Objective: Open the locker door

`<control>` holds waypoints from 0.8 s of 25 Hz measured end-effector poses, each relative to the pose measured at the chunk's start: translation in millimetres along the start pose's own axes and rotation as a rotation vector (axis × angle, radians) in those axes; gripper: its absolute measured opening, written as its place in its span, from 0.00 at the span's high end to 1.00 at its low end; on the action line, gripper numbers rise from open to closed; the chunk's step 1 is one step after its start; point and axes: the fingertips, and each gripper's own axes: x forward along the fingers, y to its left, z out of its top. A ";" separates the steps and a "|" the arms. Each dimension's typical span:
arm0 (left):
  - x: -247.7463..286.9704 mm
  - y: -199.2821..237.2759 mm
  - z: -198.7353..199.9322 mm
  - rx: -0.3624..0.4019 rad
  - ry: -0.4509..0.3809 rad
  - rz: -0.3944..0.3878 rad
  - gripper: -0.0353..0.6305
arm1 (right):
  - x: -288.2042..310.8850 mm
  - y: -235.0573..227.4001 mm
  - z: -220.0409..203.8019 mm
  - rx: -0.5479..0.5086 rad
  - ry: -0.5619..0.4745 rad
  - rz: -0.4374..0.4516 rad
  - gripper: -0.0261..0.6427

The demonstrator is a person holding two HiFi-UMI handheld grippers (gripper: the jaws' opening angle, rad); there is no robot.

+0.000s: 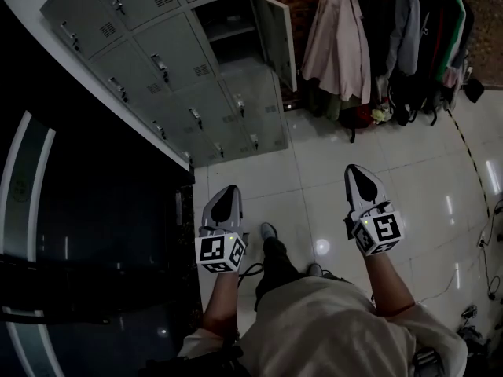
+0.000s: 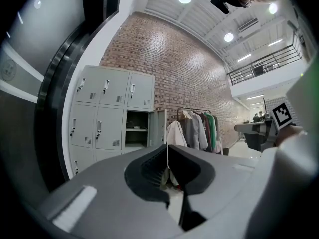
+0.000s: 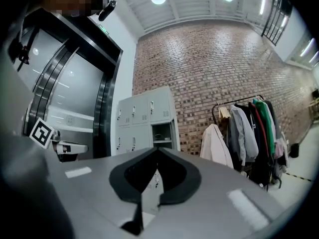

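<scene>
Well back from the grey locker block, a person stands on the shiny tile floor and holds both grippers out in front. The left gripper has its jaws pressed together with nothing in them. The right gripper is the same: tips together and empty. Neither one is near the locker block.

One locker door in the column nearest the coat rack already hangs open, and a shelf shows inside. All the other doors on the locker block look shut, each with a small handle. I cannot tell which door the person means to open.

What could go wrong? I think the handles are the hard part: they are tiny, and closed jaws cannot grab one. If the jaws are not opened before they reach the locker block, the tips will only bump the metal. A weak pinch could slip off the handle when pulled. The open door sticks out too, so a swinging gripper might knock it.
</scene>
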 end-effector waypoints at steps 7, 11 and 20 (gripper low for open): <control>-29.3 -48.6 24.0 0.006 -0.006 -0.015 0.82 | -53.7 -1.3 26.8 0.022 -0.015 0.003 0.96; -44.3 -64.3 36.5 0.012 -0.016 -0.035 0.82 | -67.2 7.3 31.7 0.045 -0.013 0.005 0.96; -66.3 -50.7 55.3 0.014 -0.029 -0.033 0.82 | -55.0 50.4 42.6 0.062 -0.016 0.049 0.96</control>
